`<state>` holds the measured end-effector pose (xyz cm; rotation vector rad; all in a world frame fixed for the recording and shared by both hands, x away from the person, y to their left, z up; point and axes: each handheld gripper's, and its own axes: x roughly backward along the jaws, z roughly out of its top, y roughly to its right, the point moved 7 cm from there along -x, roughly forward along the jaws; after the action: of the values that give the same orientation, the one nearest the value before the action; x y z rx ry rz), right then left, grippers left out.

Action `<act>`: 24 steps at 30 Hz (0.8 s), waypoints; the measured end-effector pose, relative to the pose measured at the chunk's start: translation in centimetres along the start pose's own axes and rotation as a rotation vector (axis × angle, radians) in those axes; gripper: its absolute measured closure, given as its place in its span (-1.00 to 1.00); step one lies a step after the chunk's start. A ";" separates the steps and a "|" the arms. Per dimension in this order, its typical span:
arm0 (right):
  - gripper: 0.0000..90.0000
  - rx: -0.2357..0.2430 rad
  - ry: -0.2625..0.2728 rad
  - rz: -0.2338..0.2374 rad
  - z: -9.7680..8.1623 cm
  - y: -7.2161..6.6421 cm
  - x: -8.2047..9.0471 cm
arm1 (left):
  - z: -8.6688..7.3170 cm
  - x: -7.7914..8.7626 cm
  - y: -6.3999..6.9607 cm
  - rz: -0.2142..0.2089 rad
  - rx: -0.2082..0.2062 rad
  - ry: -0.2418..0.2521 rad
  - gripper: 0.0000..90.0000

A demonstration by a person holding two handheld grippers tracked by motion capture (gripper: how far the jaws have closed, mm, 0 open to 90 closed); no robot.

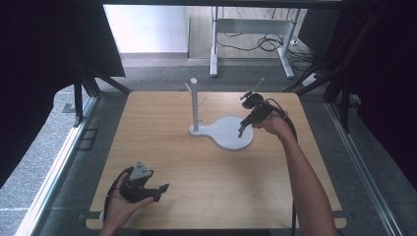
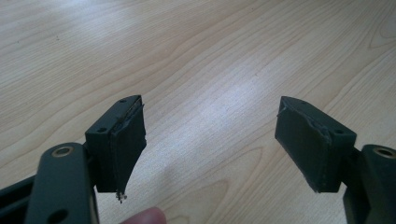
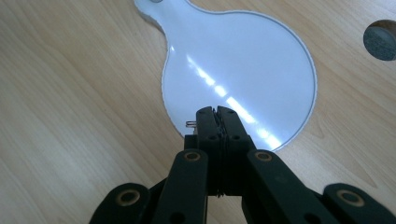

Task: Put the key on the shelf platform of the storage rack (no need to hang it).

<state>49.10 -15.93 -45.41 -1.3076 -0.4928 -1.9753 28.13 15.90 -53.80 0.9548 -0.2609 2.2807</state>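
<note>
A white stand with an upright post (image 1: 194,105) and side pegs rises from a flat white round base (image 1: 231,132) in the middle of the wooden table (image 1: 162,162). My right gripper (image 1: 241,132) hangs over the base's right part, pointing down, its jaws pressed together with nothing visible between them. In the right gripper view the shut jaws (image 3: 215,114) hover above the base (image 3: 243,65). My left gripper (image 1: 164,188) rests in a hand near the table's front left, open. The left gripper view has its pads (image 2: 126,144) wide apart over bare wood.
A round cable hole (image 3: 382,39) lies in the tabletop beside the base. Beyond the table's far edge stands a metal desk frame (image 1: 251,29) with cables on the floor. Dark curtains flank both sides.
</note>
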 end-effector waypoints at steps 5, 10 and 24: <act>0.98 -0.024 0.010 0.005 0.5 0.7 -0.8 | 0.0 0.0 0.0 -0.002 0.000 0.003 -0.45; 0.98 -0.036 0.008 0.004 1.0 1.1 -1.3 | 0.0 -0.1 0.1 -0.003 0.000 -0.001 -0.45; 0.98 -0.077 0.013 -0.014 1.3 1.5 -3.9 | 0.1 0.1 0.0 -0.002 -0.002 0.006 -0.45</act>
<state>51.98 -14.80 -48.51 -1.3412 -0.4241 -2.0311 28.09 15.89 -53.65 0.9473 -0.2593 2.2805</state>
